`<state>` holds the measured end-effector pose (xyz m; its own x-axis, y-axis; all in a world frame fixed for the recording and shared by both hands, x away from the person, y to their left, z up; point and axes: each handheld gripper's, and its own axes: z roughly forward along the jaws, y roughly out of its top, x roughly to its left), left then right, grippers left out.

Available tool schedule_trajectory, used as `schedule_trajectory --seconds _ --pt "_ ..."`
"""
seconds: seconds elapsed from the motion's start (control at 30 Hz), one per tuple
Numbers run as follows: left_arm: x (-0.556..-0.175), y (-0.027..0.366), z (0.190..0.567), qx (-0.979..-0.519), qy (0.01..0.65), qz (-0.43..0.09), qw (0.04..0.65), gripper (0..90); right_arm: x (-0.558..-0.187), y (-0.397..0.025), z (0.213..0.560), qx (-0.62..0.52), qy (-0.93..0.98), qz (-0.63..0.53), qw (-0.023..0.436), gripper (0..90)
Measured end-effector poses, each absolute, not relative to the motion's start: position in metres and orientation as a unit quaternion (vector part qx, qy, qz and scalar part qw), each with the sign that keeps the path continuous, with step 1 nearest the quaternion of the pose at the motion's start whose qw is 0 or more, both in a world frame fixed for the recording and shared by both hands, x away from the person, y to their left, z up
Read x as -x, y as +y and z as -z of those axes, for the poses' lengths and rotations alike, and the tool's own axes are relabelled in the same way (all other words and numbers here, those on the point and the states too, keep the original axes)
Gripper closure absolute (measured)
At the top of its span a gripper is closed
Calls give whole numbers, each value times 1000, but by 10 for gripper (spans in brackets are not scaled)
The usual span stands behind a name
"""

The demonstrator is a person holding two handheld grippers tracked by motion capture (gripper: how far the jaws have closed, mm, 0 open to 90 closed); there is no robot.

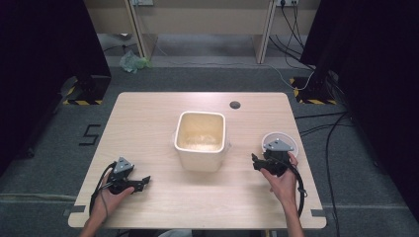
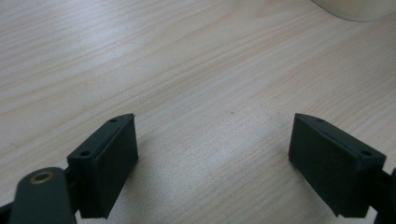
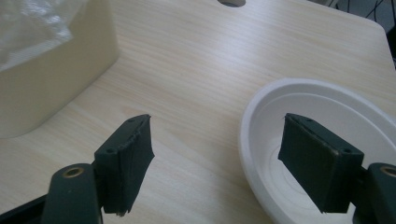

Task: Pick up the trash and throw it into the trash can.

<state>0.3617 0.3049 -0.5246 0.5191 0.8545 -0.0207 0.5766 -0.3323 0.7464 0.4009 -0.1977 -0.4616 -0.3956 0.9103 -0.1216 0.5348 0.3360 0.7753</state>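
Where the high view looks down, a cream tub point(image 1: 200, 140) sits mid-table point(image 1: 148, 118), a white bowl point(image 1: 286, 139) near the right edge, the left gripper point(image 1: 143, 183) by the front-left corner. In the left gripper view, jaws spread over bare wood. In the right gripper view, the right gripper point(image 3: 217, 163) gapes astride the bowl's rim.

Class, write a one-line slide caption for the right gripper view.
Open right gripper straddles the white bowl rim, cream tub alongside.
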Motion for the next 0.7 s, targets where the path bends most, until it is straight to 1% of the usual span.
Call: schedule_trajectory --seconds 0.17,0.23,0.4,0.43,0.47,0.57,0.7 --pt "-362 305 525 -793 451 -192 361 148 -408 -200 465 -481 764 -324 283 230" --pt "-362 305 525 -793 451 -192 361 148 -411 -202 467 -479 766 -326 279 185" --pt "-362 305 525 -793 451 -192 361 148 -416 -203 470 -479 767 -316 286 206" --pt "-362 305 525 -793 451 -192 361 148 -417 -203 471 -481 767 -312 288 215" --pt "-362 305 525 -793 451 -192 361 147 -420 -204 474 -483 768 -305 289 266" --pt "-362 305 525 -793 451 -192 361 148 -423 -205 477 -477 774 -297 291 351" --pt "-362 305 525 -793 451 -192 361 148 -426 -207 482 -473 778 -296 290 439"
